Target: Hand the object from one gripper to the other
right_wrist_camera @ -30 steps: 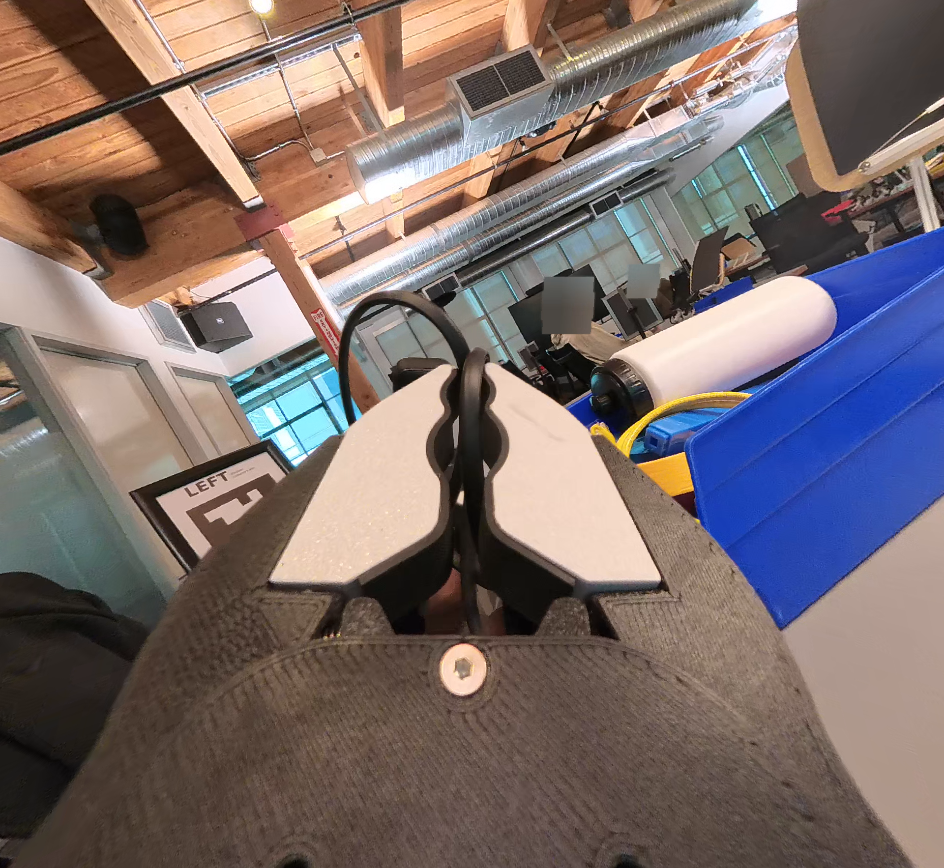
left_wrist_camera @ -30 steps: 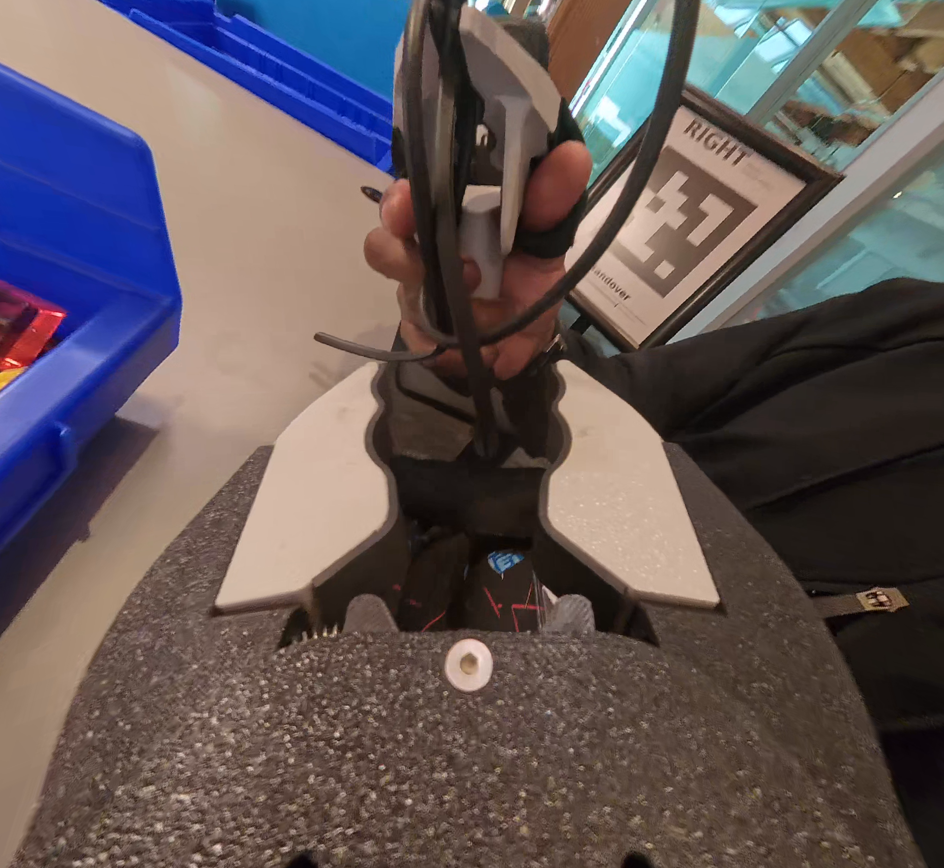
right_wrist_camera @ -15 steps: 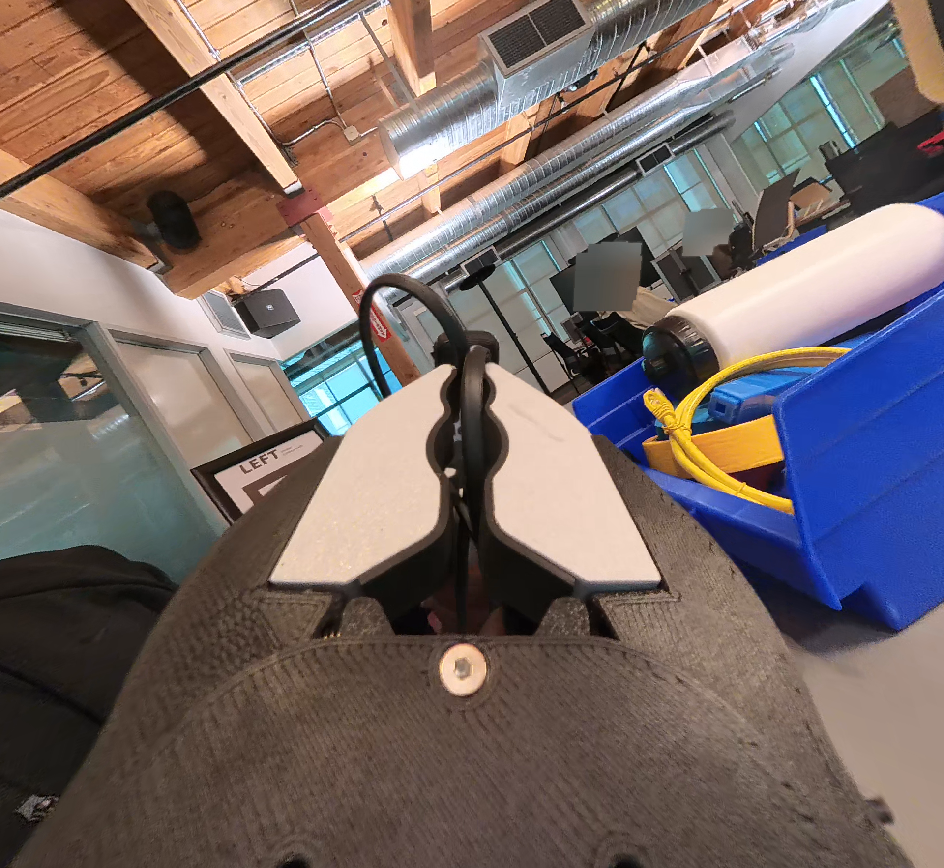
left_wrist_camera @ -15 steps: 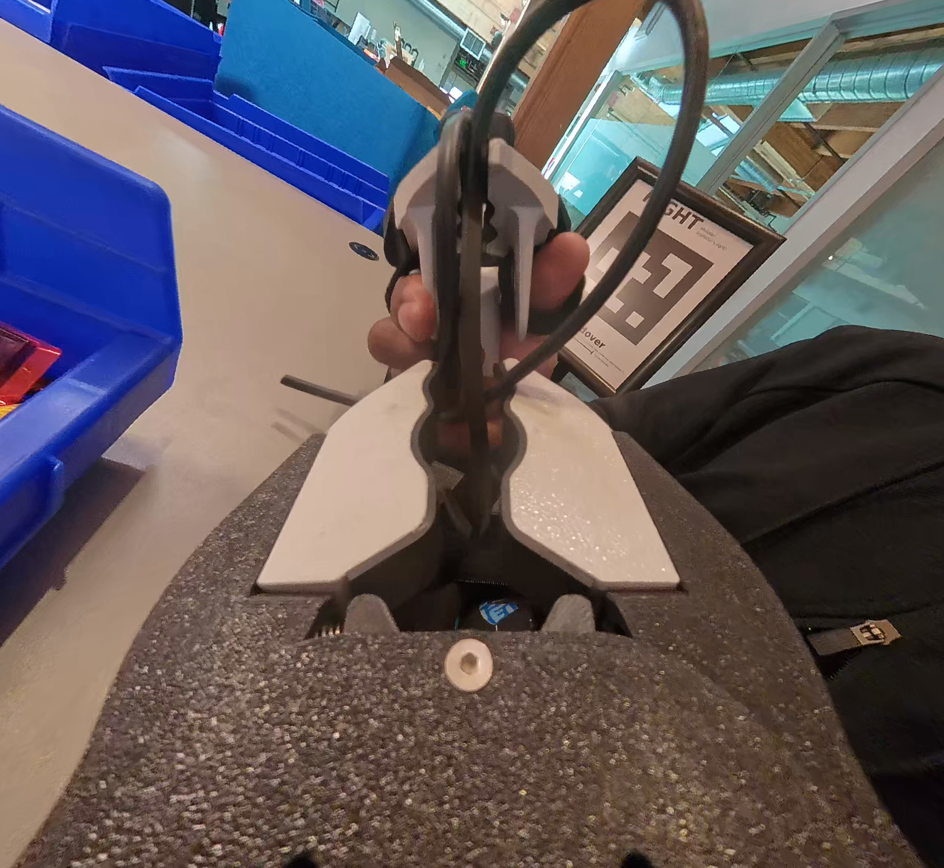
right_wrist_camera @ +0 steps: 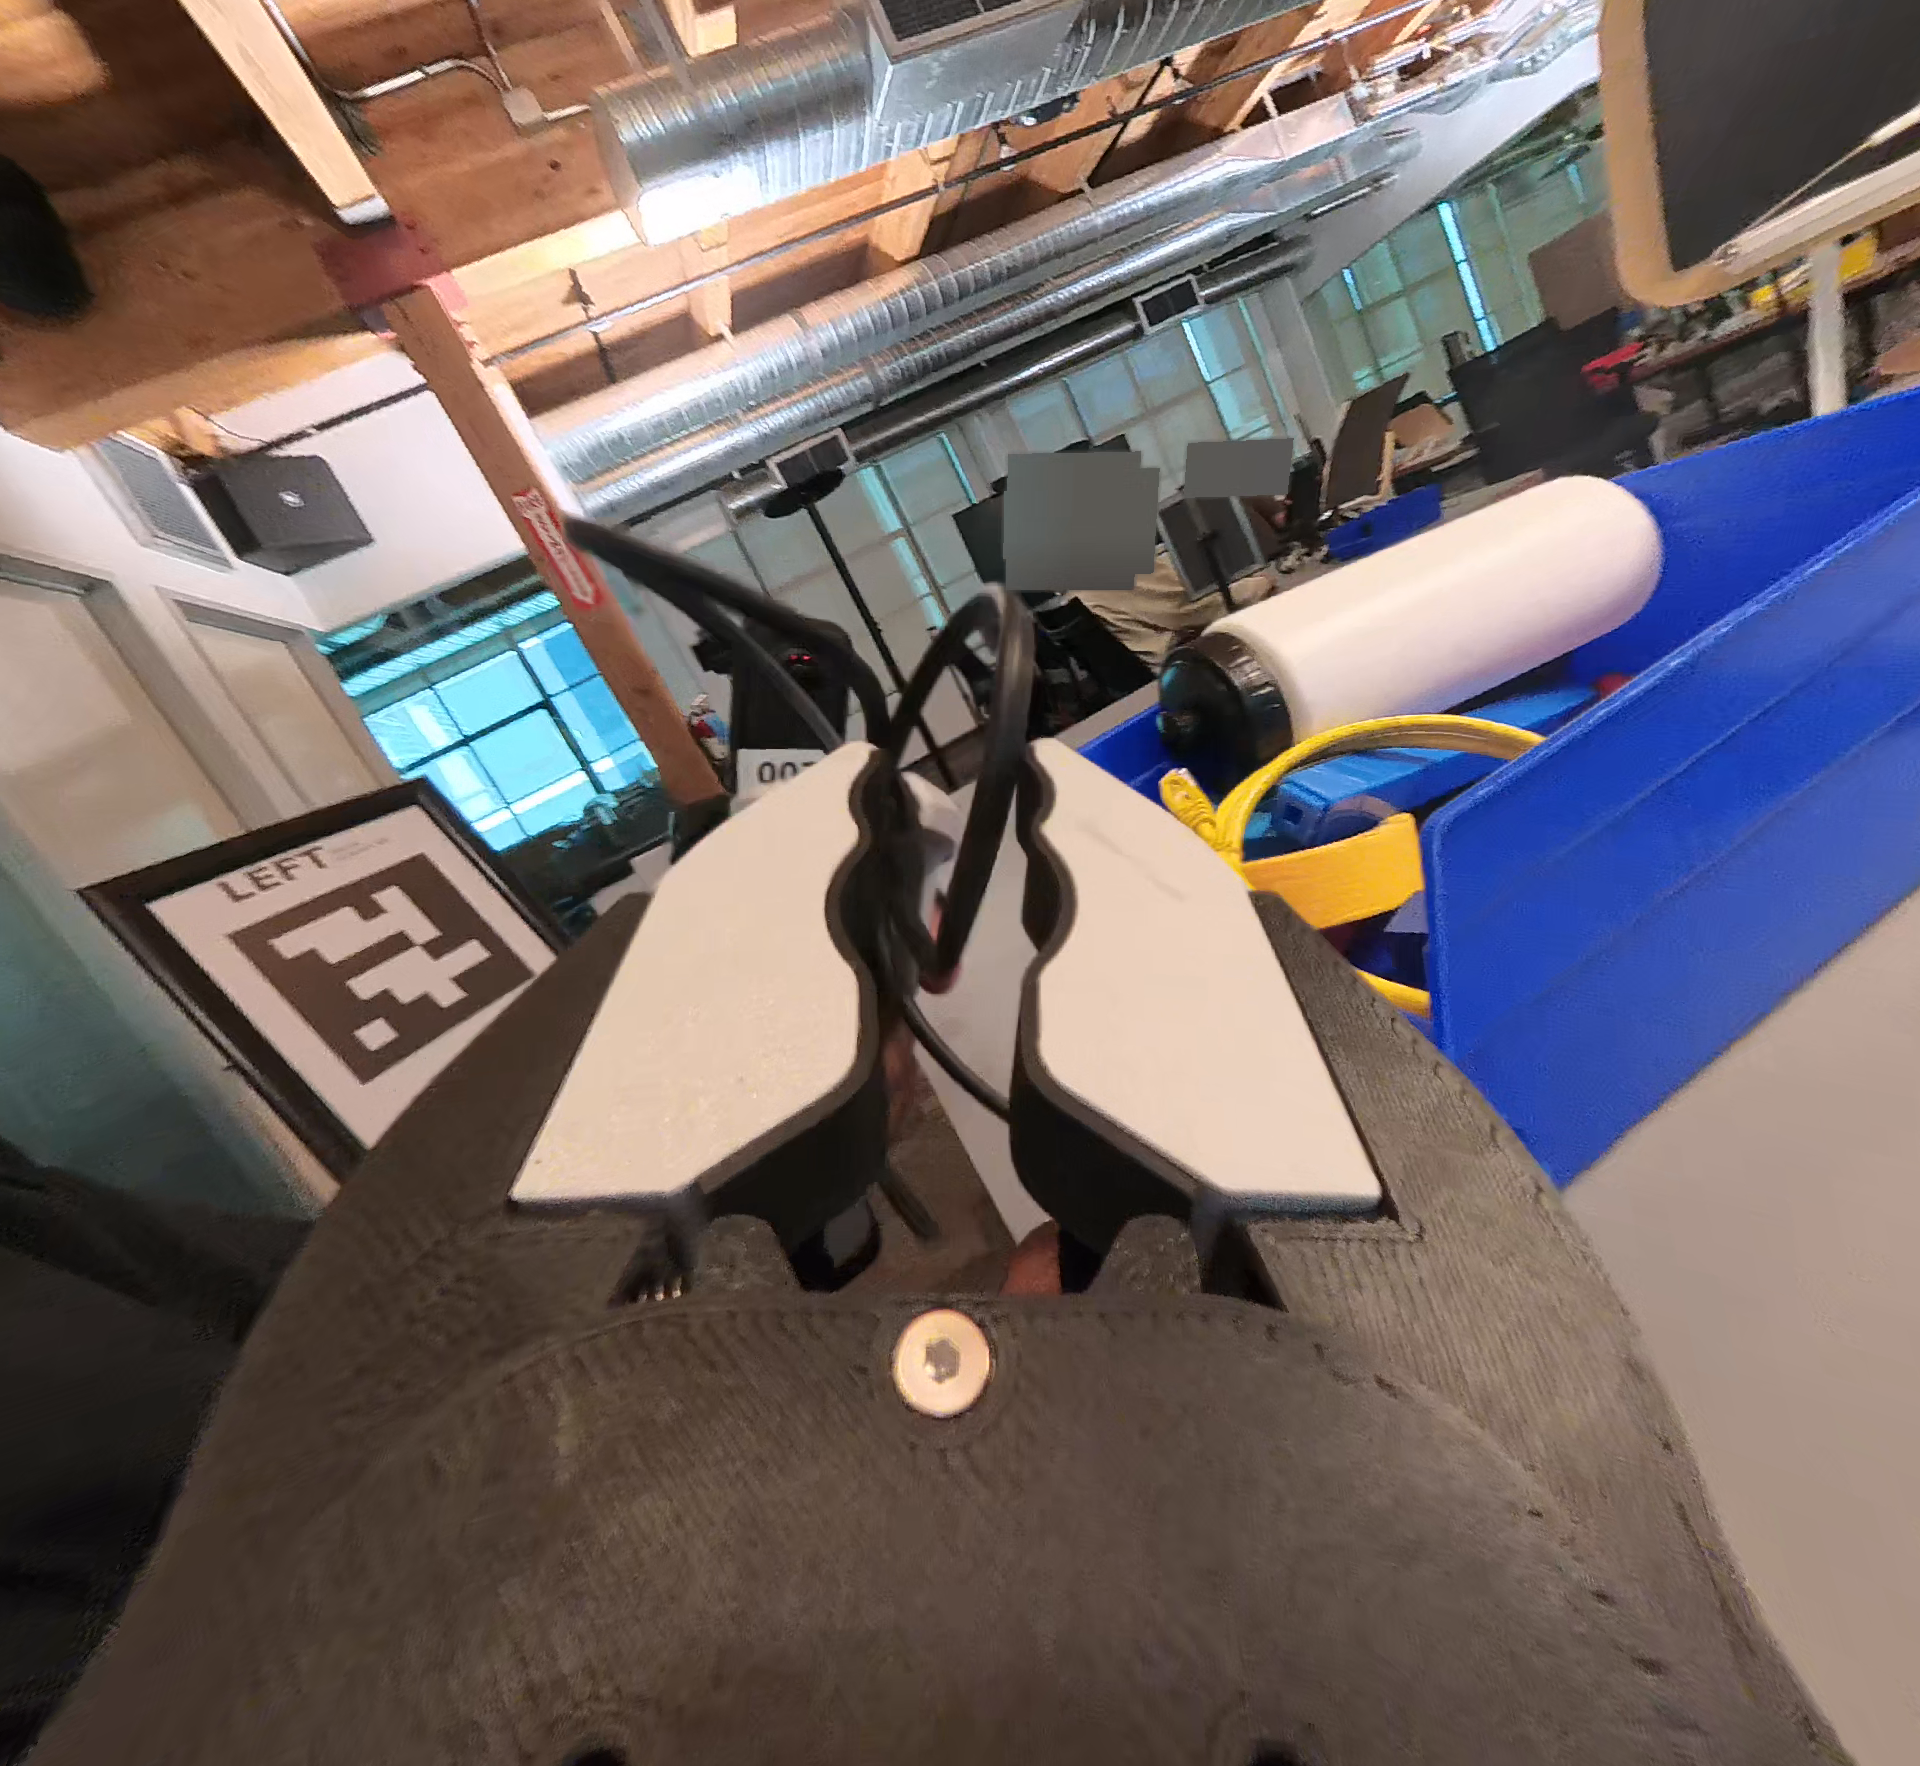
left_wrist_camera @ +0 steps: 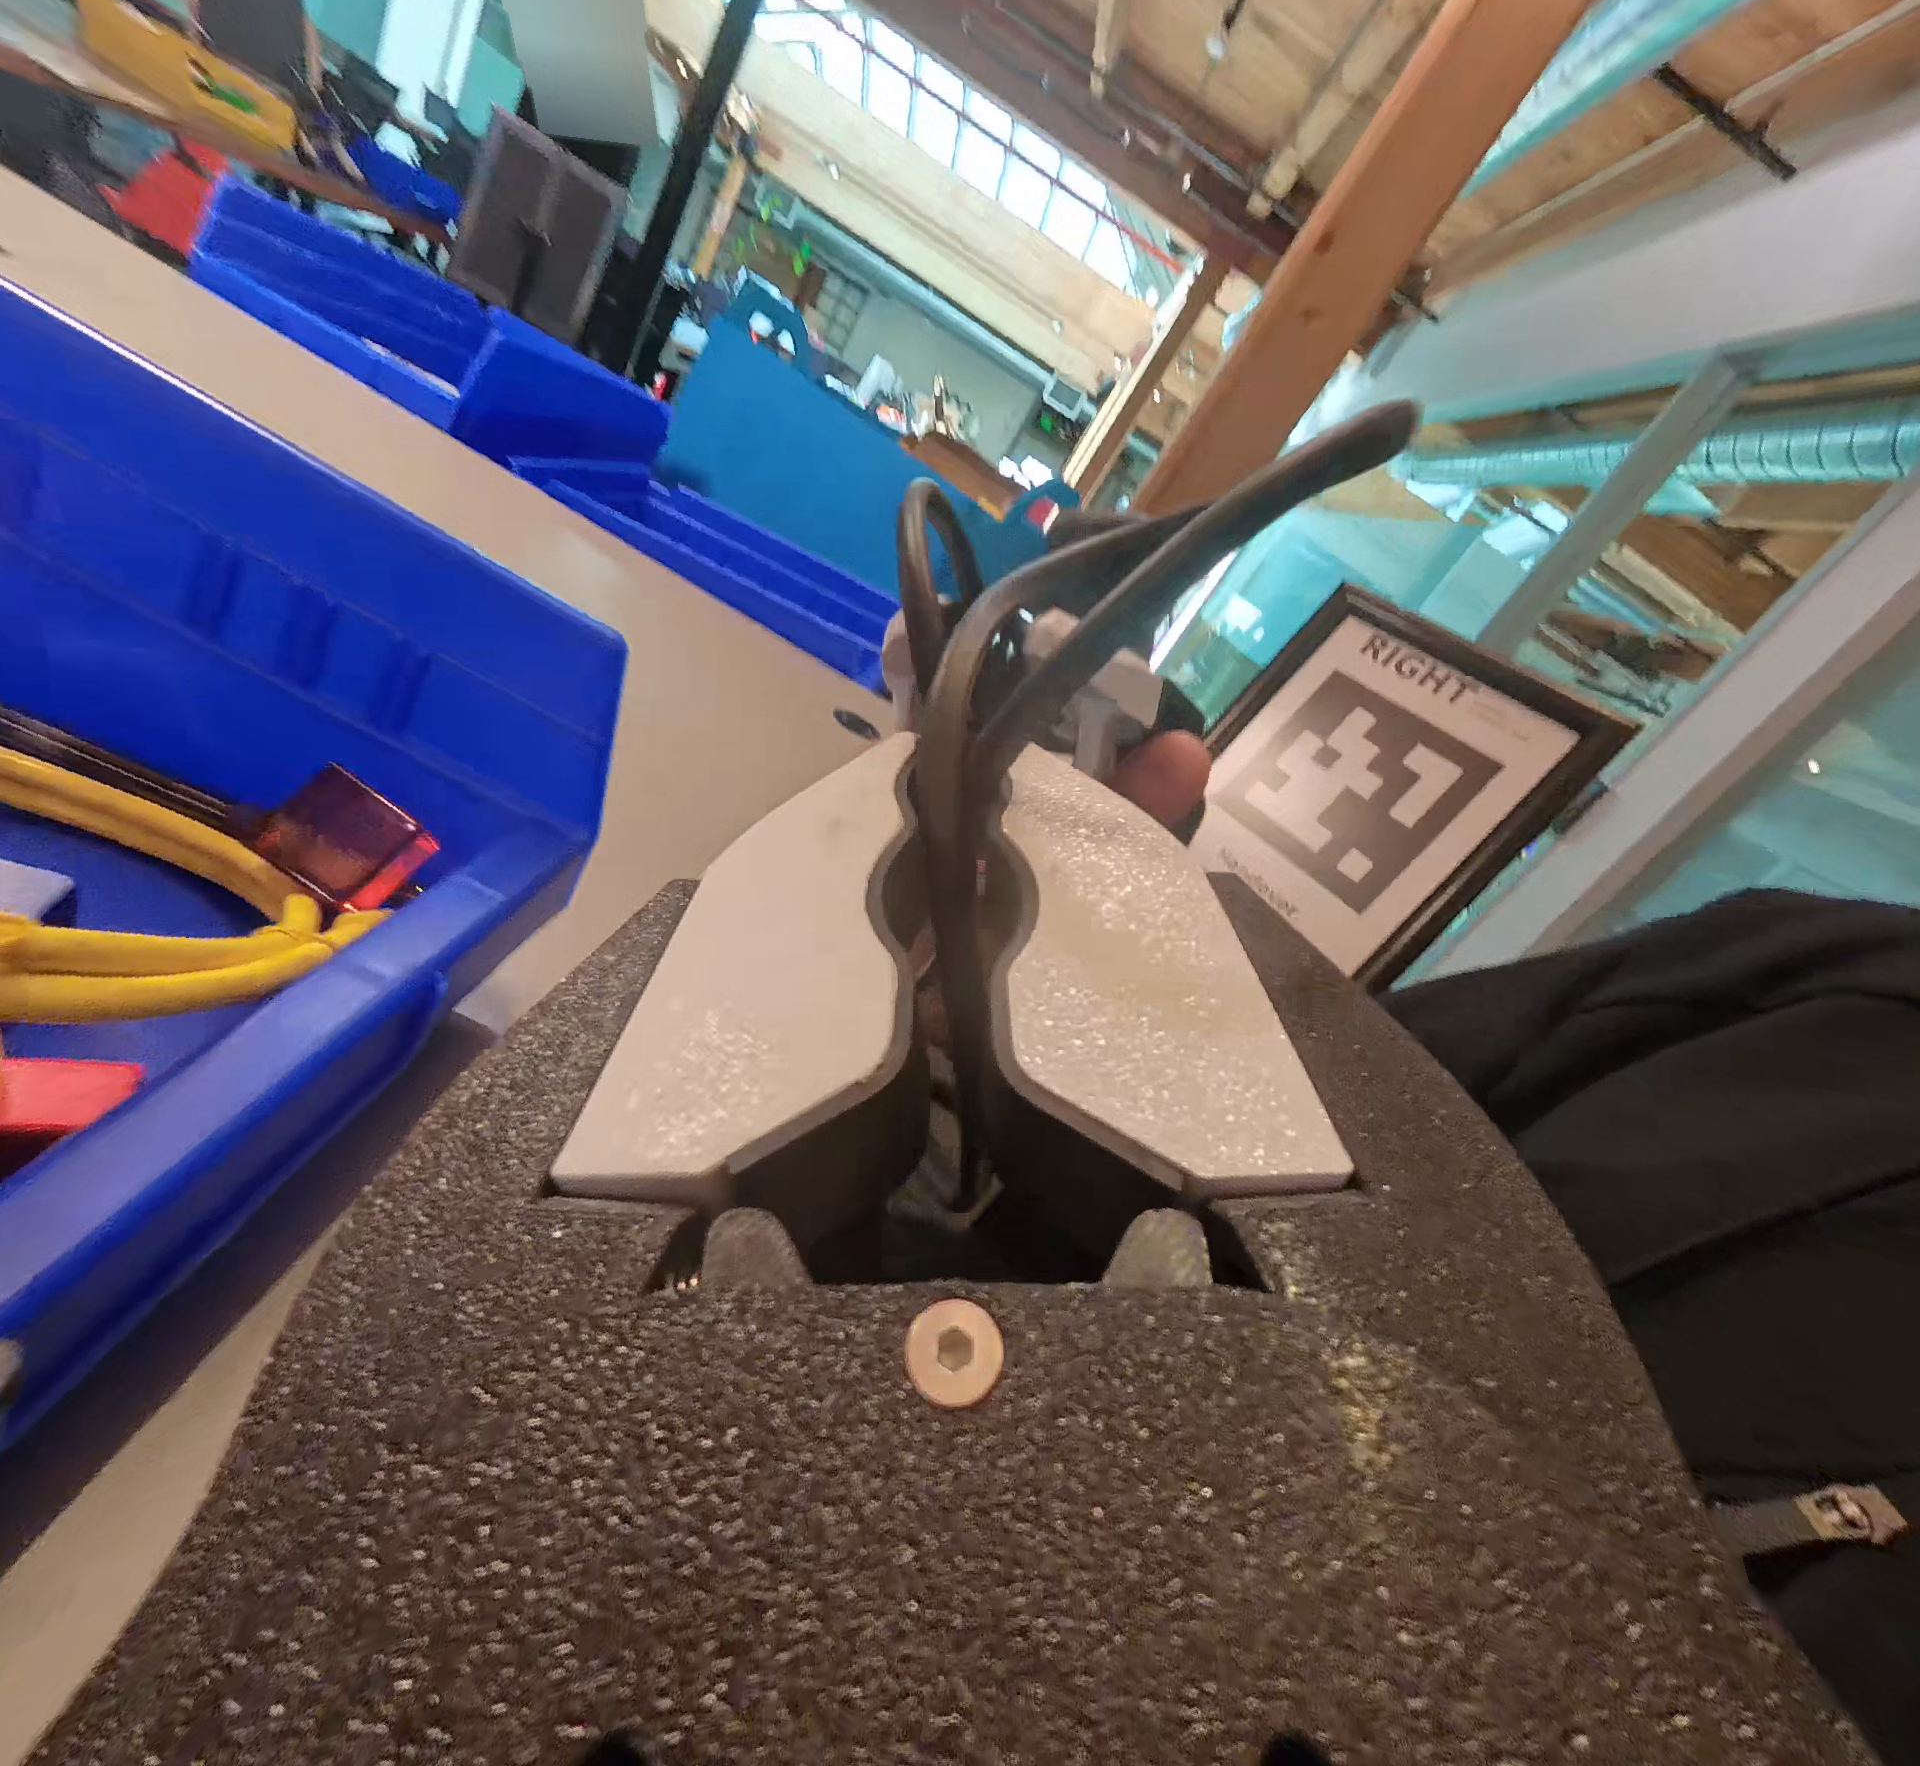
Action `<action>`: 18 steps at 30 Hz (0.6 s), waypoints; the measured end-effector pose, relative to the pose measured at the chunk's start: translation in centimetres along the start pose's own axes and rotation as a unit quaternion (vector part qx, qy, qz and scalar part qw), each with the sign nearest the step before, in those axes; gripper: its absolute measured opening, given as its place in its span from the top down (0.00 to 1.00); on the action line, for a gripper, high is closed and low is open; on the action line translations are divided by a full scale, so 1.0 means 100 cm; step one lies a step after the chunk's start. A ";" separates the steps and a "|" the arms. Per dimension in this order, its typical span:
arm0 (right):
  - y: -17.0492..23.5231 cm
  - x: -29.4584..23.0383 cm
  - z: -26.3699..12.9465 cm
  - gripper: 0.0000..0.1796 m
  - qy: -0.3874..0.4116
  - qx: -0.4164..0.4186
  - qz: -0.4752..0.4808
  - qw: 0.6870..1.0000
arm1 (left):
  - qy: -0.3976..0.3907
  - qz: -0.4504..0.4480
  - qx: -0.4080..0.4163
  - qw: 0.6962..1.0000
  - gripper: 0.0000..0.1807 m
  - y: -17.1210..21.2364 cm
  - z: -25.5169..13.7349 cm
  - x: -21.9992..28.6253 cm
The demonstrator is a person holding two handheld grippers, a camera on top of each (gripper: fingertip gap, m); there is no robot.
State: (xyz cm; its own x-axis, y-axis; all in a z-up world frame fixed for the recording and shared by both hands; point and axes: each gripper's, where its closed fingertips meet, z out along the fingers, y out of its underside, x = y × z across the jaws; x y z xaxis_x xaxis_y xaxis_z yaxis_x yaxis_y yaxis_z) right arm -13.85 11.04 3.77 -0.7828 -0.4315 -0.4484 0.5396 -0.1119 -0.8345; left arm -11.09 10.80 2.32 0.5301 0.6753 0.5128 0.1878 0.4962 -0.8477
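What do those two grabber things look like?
Both look alike. The left gripper and the right gripper each have a rough, speckled dark grey body with a round silver screw in the middle. Their jaws are two flat, pale grey plates with wavy black inner edges. The person holding them wears a black sleeve.

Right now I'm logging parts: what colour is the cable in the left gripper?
Black cable, clearest in the left wrist view.
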 end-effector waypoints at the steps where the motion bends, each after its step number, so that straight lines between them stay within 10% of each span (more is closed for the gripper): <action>1: 0.000 0.002 0.000 0.86 0.010 -0.001 -0.009 1.000 | -0.004 -0.001 0.019 1.000 0.96 -0.008 -0.004 -0.001; 18: 0.062 -0.008 0.021 0.75 -0.054 -0.125 0.158 0.978 | 0.027 0.002 0.141 0.990 0.97 -0.049 -0.031 0.012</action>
State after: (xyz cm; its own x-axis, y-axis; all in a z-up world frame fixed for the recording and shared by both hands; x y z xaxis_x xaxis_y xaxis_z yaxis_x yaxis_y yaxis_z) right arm -9.20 8.86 -0.34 -0.5450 -0.5020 -0.6715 0.6467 0.2581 -0.7178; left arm -8.76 7.47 6.70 0.5758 0.6508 0.4949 -0.0487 0.6315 -0.7738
